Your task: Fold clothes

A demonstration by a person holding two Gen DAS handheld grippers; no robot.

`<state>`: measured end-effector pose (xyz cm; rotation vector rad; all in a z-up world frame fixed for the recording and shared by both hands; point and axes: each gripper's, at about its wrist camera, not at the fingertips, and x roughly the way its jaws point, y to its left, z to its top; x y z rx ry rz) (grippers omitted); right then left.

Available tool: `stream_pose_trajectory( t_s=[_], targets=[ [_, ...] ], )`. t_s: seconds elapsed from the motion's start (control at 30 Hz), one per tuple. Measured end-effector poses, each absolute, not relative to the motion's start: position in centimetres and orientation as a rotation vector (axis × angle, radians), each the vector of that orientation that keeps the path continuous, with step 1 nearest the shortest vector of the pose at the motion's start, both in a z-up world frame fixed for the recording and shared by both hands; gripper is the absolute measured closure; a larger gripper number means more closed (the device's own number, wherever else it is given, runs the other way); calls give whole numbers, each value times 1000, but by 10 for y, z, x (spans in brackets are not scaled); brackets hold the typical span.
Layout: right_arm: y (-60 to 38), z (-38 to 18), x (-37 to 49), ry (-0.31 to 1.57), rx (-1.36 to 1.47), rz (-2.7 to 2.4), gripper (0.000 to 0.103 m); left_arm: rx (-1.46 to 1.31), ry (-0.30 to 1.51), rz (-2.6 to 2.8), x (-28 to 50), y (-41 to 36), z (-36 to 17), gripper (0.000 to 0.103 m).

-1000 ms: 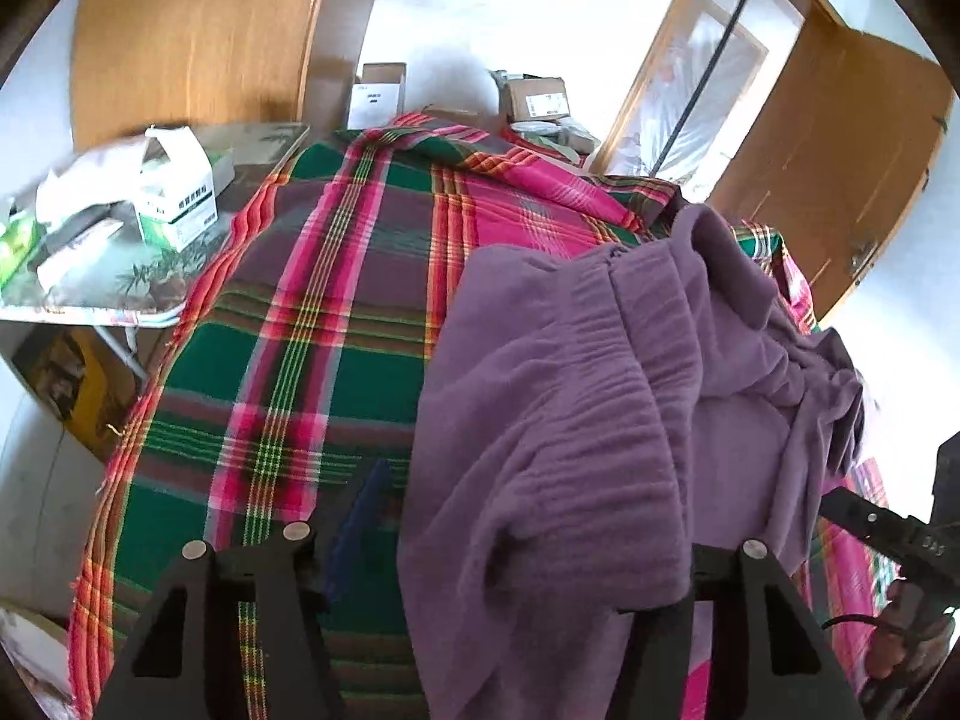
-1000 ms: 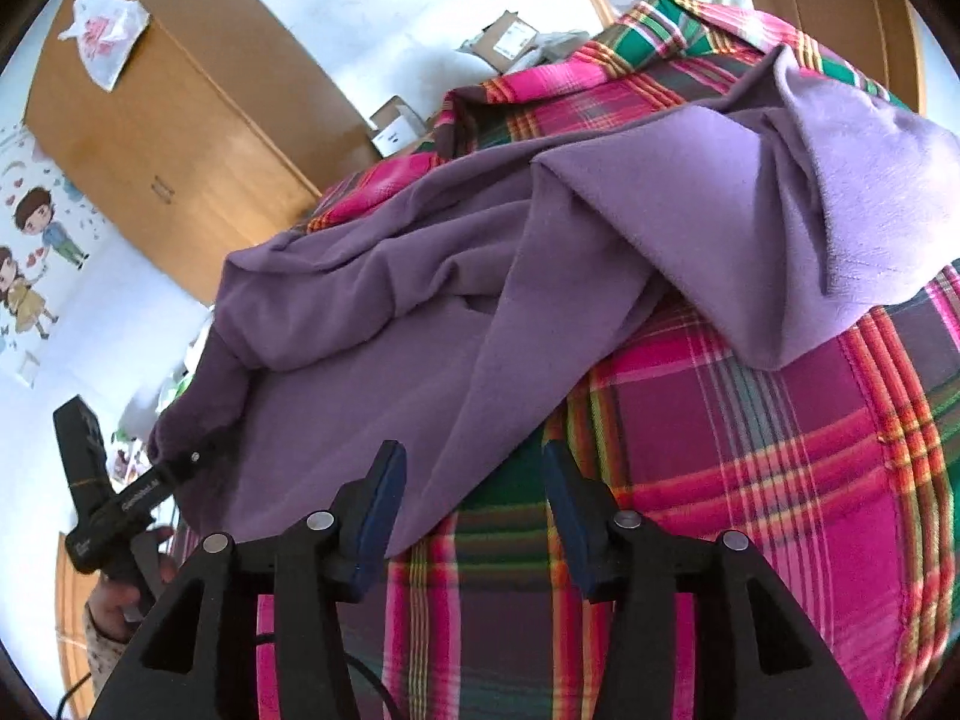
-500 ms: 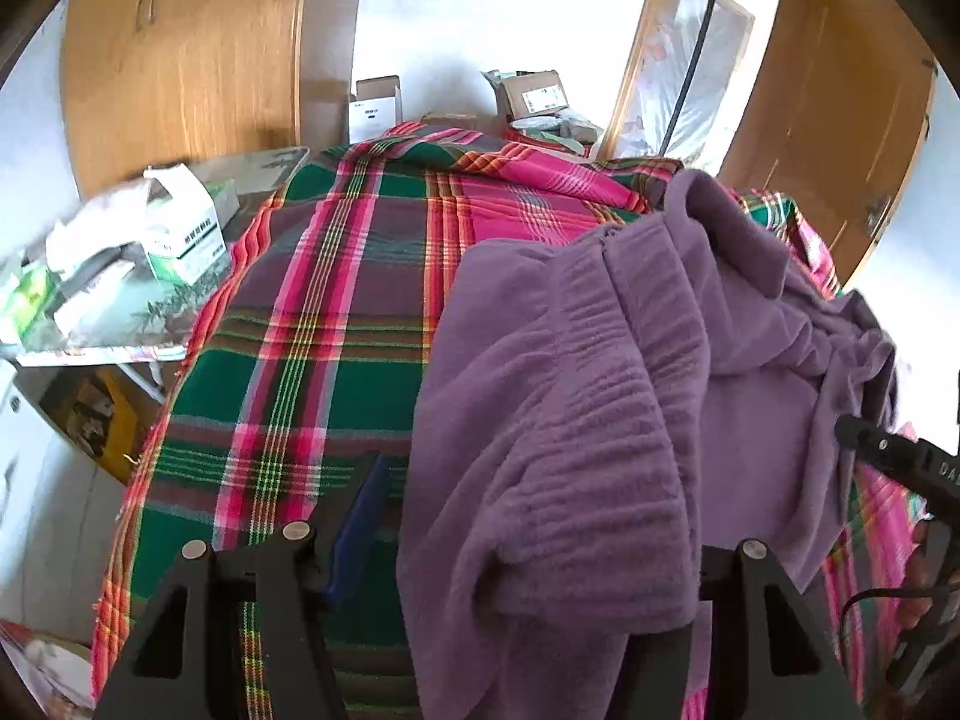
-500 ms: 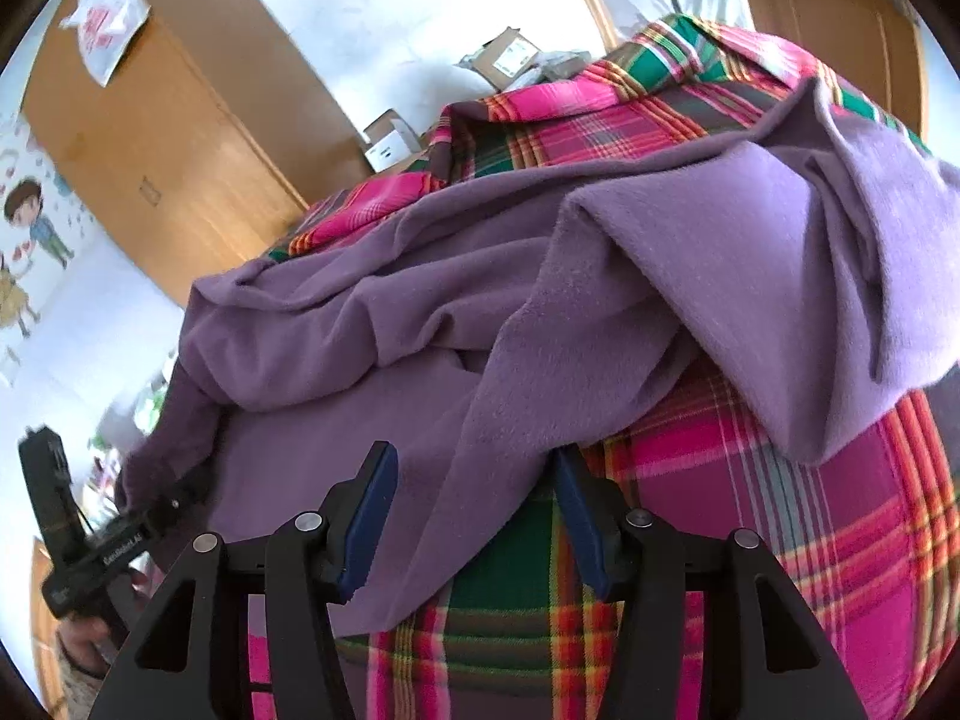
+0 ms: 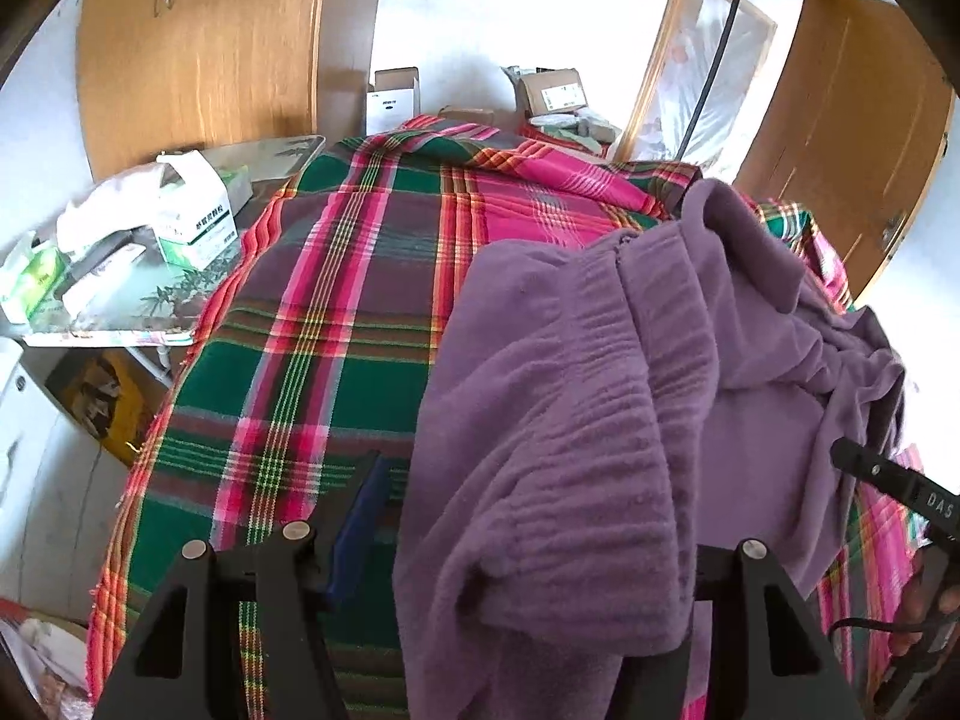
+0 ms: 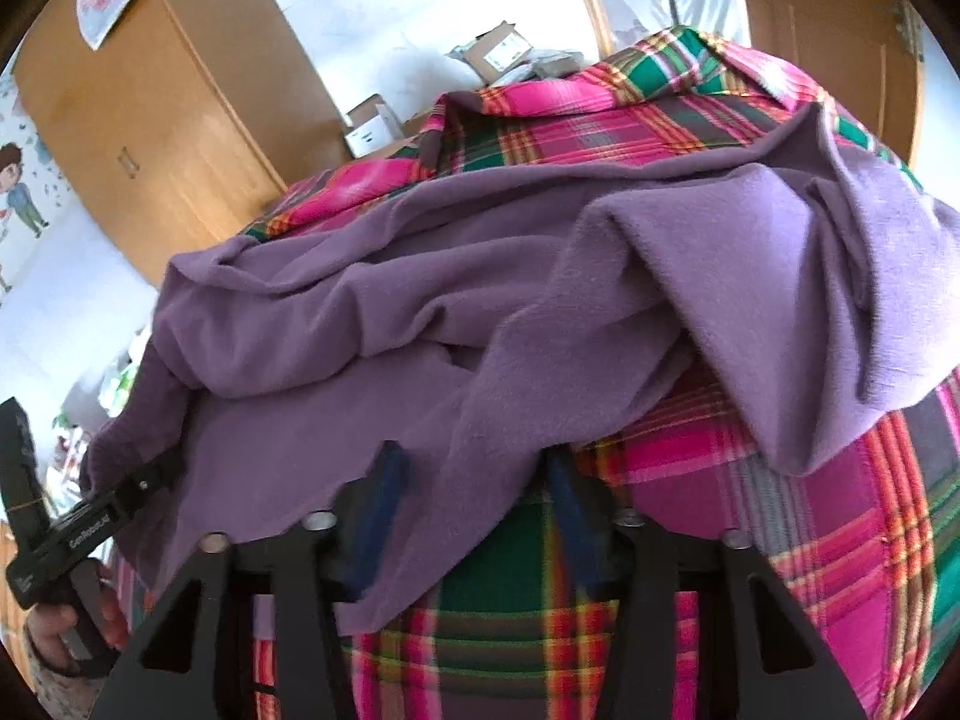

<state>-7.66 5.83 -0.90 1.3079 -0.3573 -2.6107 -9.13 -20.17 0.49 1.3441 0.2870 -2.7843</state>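
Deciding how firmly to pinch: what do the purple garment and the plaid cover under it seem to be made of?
Purple garment: looks like soft fleece or brushed knit, matte and fuzzy, with a gathered band; it drapes in thick, rounded folds. Plaid cover: looks like a thin woven cloth, flat and smooth, its stripes crisp; the fibre cannot be told. Both gripper fingers carry dark blue pads, probably rubbery.

Both wrist views look closely across the same purple garment.

Plaid bedcover, pink, green and red, spread over a bed. Side worktop carrying white-and-green boxes. Cardboard boxes against the white wall. Wooden wardrobe. Cartoon wall sticker.
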Motion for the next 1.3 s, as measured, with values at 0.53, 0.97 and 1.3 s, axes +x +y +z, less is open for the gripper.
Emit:
stream_pose_trajectory(
  t_s=[0.53,0.97,1.3],
  targets=[
    [66,-5,-71,-331,1276,-2648,94,1372,286,-2690,-93,-206,10,88],
    [86,20,-35,-378,1133,-2693,96,1287,435,-2731,-72,-219,30,93],
    [109,27,7,-389,1091,-2726,96,1299,493,-2702,-40,-218,29,93]
  ],
)
